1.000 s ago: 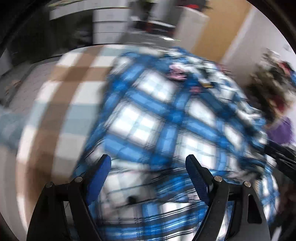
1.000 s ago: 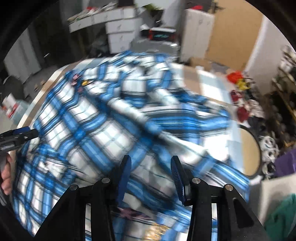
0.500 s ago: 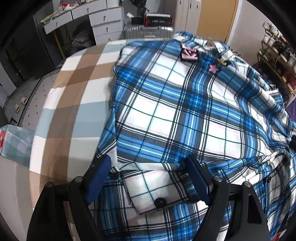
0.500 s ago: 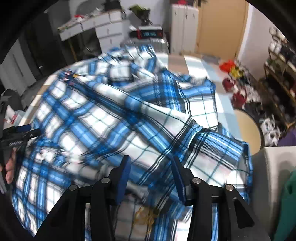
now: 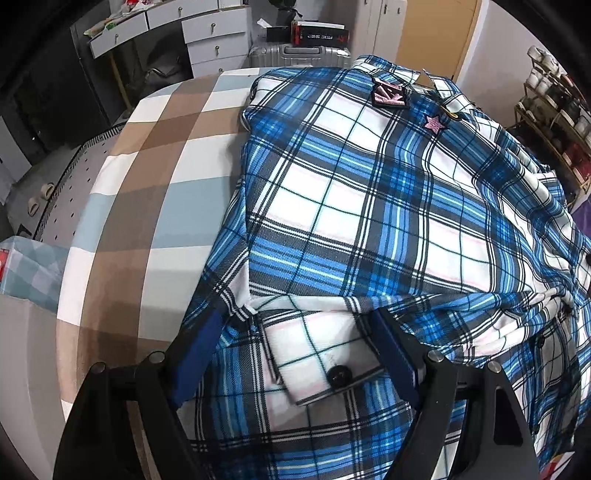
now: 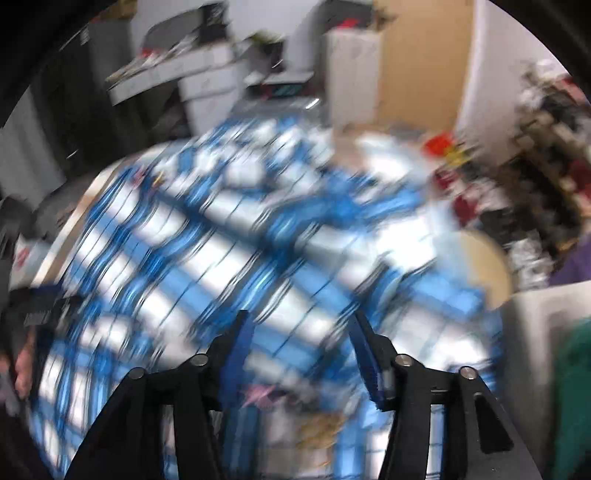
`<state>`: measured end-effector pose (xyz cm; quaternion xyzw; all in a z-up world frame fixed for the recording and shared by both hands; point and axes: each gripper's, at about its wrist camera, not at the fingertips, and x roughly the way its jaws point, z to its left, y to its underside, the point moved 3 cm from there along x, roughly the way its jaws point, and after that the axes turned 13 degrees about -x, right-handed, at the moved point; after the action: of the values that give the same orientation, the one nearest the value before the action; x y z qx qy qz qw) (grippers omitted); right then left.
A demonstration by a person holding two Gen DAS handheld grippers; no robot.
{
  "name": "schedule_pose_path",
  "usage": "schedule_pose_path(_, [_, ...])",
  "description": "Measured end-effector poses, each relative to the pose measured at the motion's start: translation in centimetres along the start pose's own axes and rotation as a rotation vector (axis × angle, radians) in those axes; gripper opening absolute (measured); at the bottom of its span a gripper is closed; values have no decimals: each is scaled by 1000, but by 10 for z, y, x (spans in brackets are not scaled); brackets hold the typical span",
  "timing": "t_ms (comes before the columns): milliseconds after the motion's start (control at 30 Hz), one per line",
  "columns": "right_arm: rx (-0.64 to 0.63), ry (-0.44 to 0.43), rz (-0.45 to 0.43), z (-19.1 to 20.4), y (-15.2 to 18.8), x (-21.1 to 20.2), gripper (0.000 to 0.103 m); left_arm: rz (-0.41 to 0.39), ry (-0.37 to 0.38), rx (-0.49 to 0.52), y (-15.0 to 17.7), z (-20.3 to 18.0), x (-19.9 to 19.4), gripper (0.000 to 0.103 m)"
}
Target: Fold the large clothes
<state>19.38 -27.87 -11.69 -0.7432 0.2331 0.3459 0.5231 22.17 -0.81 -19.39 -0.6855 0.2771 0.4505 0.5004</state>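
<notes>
A blue, white and black plaid shirt (image 5: 369, 206) lies spread on a brown, white and pale-blue checked cover (image 5: 155, 177). It has pink patches near the collar (image 5: 391, 94). My left gripper (image 5: 297, 321) is open and points down over a folded sleeve cuff with a black button (image 5: 340, 374); the cuff lies between the jaws, and the pads do not press on it. The right wrist view is blurred by motion. There my right gripper (image 6: 299, 321) hangs over the shirt (image 6: 229, 236) with its jaws opening and no cloth visibly pinched.
Grey drawers (image 5: 214, 33) and a silver suitcase (image 5: 295, 55) stand behind the far edge. A shelf of jars (image 5: 557, 110) is at the right. A round tan stool (image 6: 487, 266), a green cloth (image 6: 572, 398) and a hand (image 6: 22, 365) on the other gripper show in the right wrist view.
The right jaws have spread wider and that view has swung and blurred. The left gripper has sunk closer to the cuff, still open, and its view has sharpened.
</notes>
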Motion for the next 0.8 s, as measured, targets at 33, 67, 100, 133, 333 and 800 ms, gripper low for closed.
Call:
schedule_pose_path(33, [7,36,34,-6,-1,8,71,-10,51,53,1,-1,0,79])
schedule_pose_path(67, [7,55,67,-9,-1,16,70,-13,50,57,2,-1,0,80])
schedule_pose_path(100, [6,79,135,-12,4,31,69,-13,49,59,2,-1,0,80])
schedule_pose_path(133, [10,79,176,-13,9,41,69,-15,47,62,3,-1,-1,80])
schedule_pose_path(333, [83,-11,254,-24,18,53,67,3,31,42,4,3,0,81])
schedule_pose_path(800, [-71,-16,93,5,-193,86,84,93,28,-72,20,17,-11,81])
